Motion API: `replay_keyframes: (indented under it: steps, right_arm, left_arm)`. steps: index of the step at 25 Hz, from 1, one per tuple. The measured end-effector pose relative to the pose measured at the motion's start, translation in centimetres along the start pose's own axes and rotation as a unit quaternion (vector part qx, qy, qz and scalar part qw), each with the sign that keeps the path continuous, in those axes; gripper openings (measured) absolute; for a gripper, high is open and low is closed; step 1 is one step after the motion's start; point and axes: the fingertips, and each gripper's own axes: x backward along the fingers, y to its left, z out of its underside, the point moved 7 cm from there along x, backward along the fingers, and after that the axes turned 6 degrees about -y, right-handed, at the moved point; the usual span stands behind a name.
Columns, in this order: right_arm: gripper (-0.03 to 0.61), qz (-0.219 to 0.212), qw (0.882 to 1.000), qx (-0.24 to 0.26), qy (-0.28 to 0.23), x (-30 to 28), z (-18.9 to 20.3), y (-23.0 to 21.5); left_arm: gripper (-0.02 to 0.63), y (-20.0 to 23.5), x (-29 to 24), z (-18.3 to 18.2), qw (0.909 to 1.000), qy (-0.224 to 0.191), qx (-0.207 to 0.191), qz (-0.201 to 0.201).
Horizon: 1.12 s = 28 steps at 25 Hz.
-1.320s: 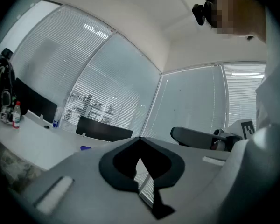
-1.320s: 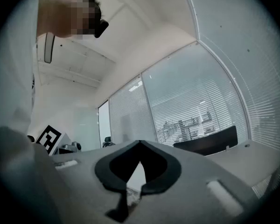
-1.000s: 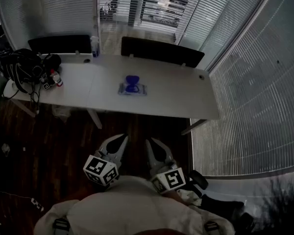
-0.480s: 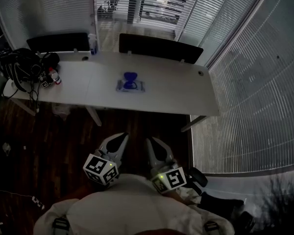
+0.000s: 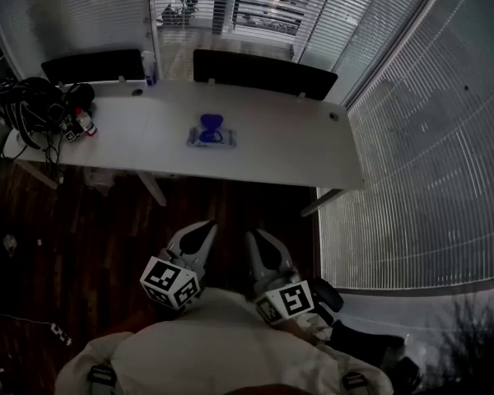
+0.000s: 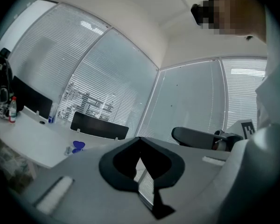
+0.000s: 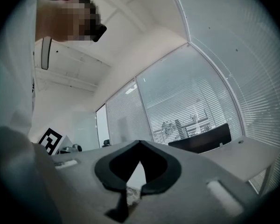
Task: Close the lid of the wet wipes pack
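Centrally, wipes pack (image 5: 211,137) lies amid bare table (image 5: 296,151).

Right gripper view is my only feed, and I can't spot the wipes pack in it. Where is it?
Observer: The wet wipes pack lies about midway along the white table, well ahead of the person.
Operator: Is the lid shut?
Observer: No, its blue lid looks flipped up.
Operator: And the left gripper?
Observer: The left gripper has its jaws together on nothing, held close to the person's torso, nowhere near the table.
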Motion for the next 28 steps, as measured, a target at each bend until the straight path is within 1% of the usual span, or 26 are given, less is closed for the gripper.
replay_keyframes:
  steps: [8,15,22,28]
  right_arm:
    - [0.0,-0.003,1.0,-0.007,-0.002,0.8,0.2,-1.4]
    - [0.0,-0.004,1.0,-0.018,0.005,-0.9,1.0,-2.1]
    - [0.0,-0.003,1.0,-0.018,0.007,-6.0,2.5,-3.4]
    - [0.0,-0.001,1.0,-0.015,0.017,-12.9,3.8,-5.0]
  left_arm:
    - [0.002,-0.7,-0.8,1.0,0.9999,0.002,-0.003,-0.01]
    - [0.002,0.5,-1.9,0.8,0.9999,0.006,0.002,-0.014]
    - [0.002,5.6,-4.5,0.4,0.9997,0.005,0.012,-0.022]
    - [0.002,11.2,-8.7,-1.9,0.9998,0.0,0.011,-0.015]
